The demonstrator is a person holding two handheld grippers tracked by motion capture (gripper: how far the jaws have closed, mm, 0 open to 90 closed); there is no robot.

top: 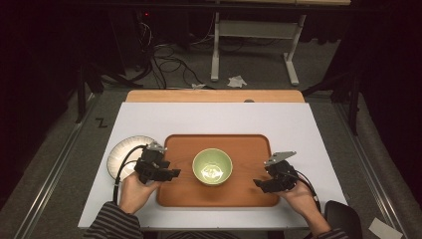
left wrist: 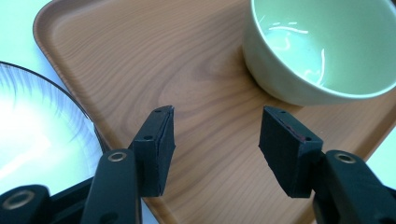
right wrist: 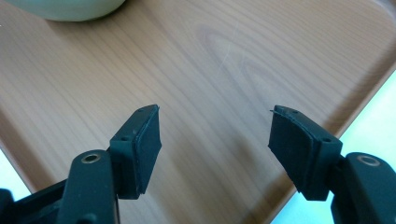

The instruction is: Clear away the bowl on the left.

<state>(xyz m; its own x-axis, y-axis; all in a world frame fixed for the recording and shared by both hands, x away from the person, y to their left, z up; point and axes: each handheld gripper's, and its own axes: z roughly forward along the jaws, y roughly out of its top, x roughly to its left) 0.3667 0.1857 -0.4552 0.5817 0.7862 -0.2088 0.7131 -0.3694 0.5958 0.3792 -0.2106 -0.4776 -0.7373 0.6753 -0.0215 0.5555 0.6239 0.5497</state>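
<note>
A pale green bowl [top: 212,167] stands empty in the middle of a brown wooden tray [top: 249,144]. My left gripper [top: 175,173] hovers over the tray's left part, jaws open with nothing between them. In the left gripper view the bowl [left wrist: 322,51] lies ahead to the right of the open gripper [left wrist: 215,140], apart from it. My right gripper [top: 258,184] is over the tray's right front part, open and empty. In the right gripper view the bare tray [right wrist: 210,70] lies under the gripper [right wrist: 215,140], and the bowl's base [right wrist: 65,8] peeks in at the top left.
A white ribbed plate [top: 122,152] lies on the white table [top: 209,117] just left of the tray, under my left hand; its rim [left wrist: 28,126] also shows in the left gripper view. Cables and a desk frame [top: 254,45] stand on the floor beyond the table.
</note>
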